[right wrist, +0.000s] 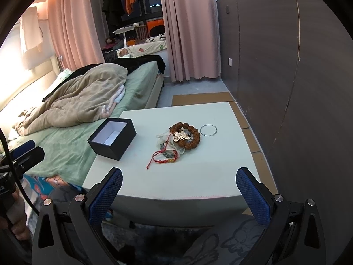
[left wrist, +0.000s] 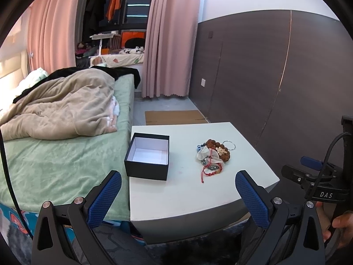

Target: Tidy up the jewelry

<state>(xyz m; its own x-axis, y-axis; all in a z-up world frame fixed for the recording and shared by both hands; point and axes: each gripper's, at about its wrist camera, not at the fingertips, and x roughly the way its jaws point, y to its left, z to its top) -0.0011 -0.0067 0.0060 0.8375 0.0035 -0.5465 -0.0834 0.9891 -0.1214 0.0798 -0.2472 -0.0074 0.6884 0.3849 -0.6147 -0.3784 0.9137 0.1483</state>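
starting well means lifting one piece, not the tangle: the jewelry pile (right wrist: pixel 176 141) lies mid-desk (right wrist: pixel 198 185), right of the empty black box (right wrist: pixel 112 140). both the right gripper (right wrist: pixel 179 187) and left gripper (left wrist: pixel 178 190) hang wide open, empty, short of the desk. the loose silver ring (right wrist: pixel 208 130) looks the easiest first pick.

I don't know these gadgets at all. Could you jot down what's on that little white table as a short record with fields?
surface: white table beside a bed
container: black box, lid off, white inside, nothing in it
jewelry pile: brown bead bracelet with a gold butterfly piece on top; red cord bracelet at the near edge
lying apart: silver bangle, right of the pile
left gripper: open, holding nothing
right gripper: open, holding nothing
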